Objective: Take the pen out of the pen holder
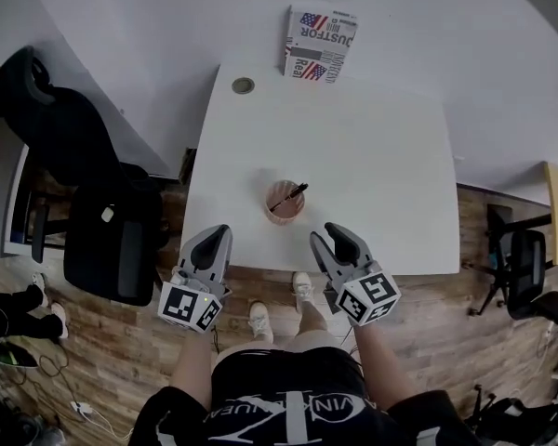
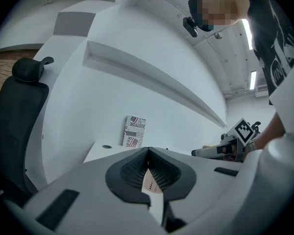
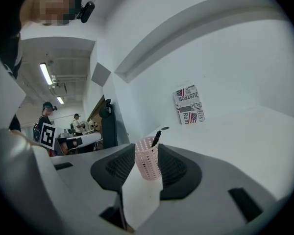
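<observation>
The right gripper (image 1: 332, 233) is gaping partway open, clasping nothing, at the table's (image 1: 381, 147) near edge. The left gripper (image 1: 220, 234) is pinching its tips together, empty. The pink pen holder (image 1: 285, 204) is standing just inside that edge, between both and touching neither. The black pen (image 1: 289, 196) is leaning inside it, its lower part hidden.
</observation>
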`<state>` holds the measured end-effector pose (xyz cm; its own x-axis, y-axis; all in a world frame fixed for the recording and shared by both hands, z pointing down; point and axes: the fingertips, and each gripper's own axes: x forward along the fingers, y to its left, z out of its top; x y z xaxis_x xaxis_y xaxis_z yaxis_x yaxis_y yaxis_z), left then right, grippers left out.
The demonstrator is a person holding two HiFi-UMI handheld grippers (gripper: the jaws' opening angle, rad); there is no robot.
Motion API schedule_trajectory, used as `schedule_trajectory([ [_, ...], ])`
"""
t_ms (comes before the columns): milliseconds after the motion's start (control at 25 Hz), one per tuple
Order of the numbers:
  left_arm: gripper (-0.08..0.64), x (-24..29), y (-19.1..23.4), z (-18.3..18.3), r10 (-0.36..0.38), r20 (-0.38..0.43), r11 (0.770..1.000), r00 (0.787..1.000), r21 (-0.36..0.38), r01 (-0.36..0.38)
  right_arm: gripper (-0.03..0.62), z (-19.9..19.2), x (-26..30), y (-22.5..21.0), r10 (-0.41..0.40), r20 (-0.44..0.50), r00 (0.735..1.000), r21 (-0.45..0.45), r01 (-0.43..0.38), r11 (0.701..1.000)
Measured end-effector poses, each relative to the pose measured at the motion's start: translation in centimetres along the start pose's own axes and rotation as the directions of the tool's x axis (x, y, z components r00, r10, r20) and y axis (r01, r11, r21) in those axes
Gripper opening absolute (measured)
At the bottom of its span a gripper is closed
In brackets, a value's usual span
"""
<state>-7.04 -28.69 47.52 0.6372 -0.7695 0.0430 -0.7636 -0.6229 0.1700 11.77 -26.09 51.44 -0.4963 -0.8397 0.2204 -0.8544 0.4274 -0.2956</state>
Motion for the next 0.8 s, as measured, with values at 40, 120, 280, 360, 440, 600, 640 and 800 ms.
schedule_trajectory([
  [40, 0.015, 0.3, 0.2, -0.1, 0.012, 0.000, 1.000, 1.000, -0.005, -0.012, 0.138, 0.3, 0.5, -0.3, 0.014, -0.004, 1.000, -0.001, -0.014, 1.000],
  [120, 0.015, 0.9, 0.5, -0.1, 0.032, 0.002, 0.999, 0.999, -0.011, -0.032, 0.138, 1.2, 1.6, -1.0, 0.038, -0.006, 0.999, -0.002, -0.038, 0.999],
  [280, 0.015, 2.1, 0.9, -0.2, 0.063, 0.011, 0.998, 0.998, -0.019, -0.062, 0.138, 2.8, 3.9, -1.7, 0.086, -0.004, 0.996, -0.010, -0.086, 0.996],
  [360, 0.015, 2.5, 0.9, -0.3, 0.072, 0.013, 0.997, 0.997, -0.024, -0.071, 0.138, 3.2, 4.9, -1.8, 0.104, -0.013, 0.995, -0.017, -0.104, 0.994],
  [440, 0.015, 2.8, 0.9, -0.5, 0.080, 0.012, 0.996, 0.997, -0.028, -0.079, 0.138, 3.2, 5.8, -2.0, 0.115, -0.026, 0.993, -0.016, -0.115, 0.993],
  [600, 0.015, 3.2, 1.3, -0.7, 0.095, 0.008, 0.995, 0.995, -0.033, -0.095, 0.138, 2.8, 7.4, -2.3, 0.125, -0.060, 0.990, 0.000, -0.125, 0.992],
  [640, 0.015, 3.2, 1.5, -0.8, 0.100, 0.007, 0.994, 0.995, -0.036, -0.100, 0.138, 2.7, 7.8, -2.3, 0.128, -0.066, 0.990, 0.007, -0.128, 0.992],
  [800, 0.015, 3.1, 2.0, -1.2, 0.120, 0.000, 0.992, 0.993, -0.043, -0.120, 0.138, 2.3, 8.8, -2.3, 0.140, -0.088, 0.986, 0.015, -0.139, 0.990],
])
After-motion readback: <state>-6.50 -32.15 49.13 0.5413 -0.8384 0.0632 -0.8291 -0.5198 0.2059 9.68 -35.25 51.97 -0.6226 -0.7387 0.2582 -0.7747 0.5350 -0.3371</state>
